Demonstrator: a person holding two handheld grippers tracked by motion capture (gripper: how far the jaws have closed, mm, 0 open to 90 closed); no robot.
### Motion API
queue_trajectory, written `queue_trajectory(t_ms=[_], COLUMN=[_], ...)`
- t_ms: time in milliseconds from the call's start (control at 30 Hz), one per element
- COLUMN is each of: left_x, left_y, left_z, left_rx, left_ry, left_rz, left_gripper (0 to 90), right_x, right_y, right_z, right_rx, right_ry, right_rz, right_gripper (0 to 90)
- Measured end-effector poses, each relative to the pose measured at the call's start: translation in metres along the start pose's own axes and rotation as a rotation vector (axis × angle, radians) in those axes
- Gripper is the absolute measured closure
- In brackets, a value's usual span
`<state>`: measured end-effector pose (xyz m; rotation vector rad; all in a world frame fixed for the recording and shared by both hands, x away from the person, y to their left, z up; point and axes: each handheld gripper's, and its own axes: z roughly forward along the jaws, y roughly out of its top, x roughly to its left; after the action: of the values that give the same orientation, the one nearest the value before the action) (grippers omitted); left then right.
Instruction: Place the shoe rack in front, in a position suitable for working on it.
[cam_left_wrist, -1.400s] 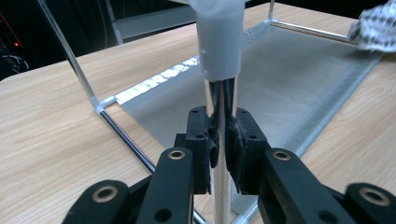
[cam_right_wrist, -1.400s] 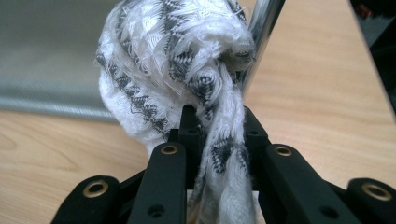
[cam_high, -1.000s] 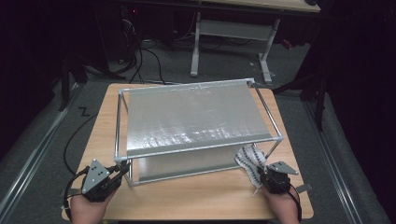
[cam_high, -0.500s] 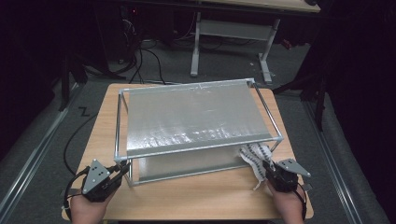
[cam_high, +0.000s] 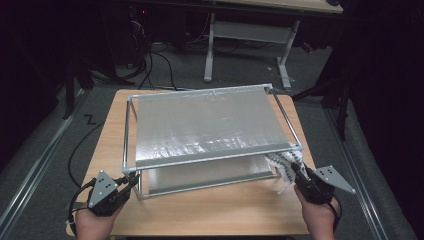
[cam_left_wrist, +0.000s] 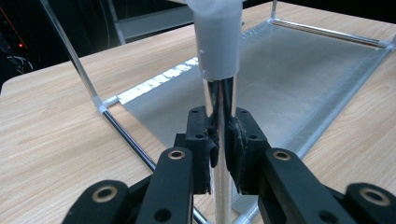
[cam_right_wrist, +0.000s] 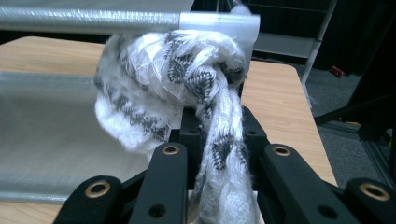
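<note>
So far I have both tools engaged: my left gripper (cam_high: 131, 182) is clamped on the near-left upright post (cam_left_wrist: 220, 154) of the drying rack (cam_high: 210, 162), its jaws pressed against the shiny tube just below the grey sleeve, which steadies the frame on the wooden table (cam_high: 220, 210). My right gripper (cam_high: 296, 172) is closed on a white-and-grey patterned cloth (cam_right_wrist: 187, 88), bunched up and held right at the rack's near-right corner, just under the top rail (cam_right_wrist: 88, 21). I judge the work as barely begun: the cloth is picked up and brought to the rack, but it remains wadded, not spread or draped over the mesh shelf (cam_high: 207, 127). What is left, as I read it, is lifting it over the rail, opening it out and letting go.
</note>
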<state>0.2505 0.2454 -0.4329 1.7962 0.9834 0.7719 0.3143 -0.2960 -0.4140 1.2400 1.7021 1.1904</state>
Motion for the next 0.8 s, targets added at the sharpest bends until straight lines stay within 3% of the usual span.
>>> queue_trajectory(t_ms=[533, 700, 800], left_x=[0.000, 0.000, 0.000], left_y=[0.000, 0.000, 0.000], left_z=[0.000, 0.000, 0.001], left_rx=[-0.002, -0.002, -0.003], left_ry=[0.001, 0.003, 0.002], left_rz=[-0.006, -0.007, -0.009], left_gripper=[78.9, 78.9, 78.9], right_x=[-0.001, -0.002, -0.002], right_y=[-0.002, -0.007, -0.016], right_z=[0.001, 0.005, 0.011], right_rx=[0.011, 0.032, 0.074], right_ry=[-0.006, -0.007, 0.002], right_rz=[-0.006, -0.004, -0.005], right_gripper=[77.2, 77.3, 77.3])
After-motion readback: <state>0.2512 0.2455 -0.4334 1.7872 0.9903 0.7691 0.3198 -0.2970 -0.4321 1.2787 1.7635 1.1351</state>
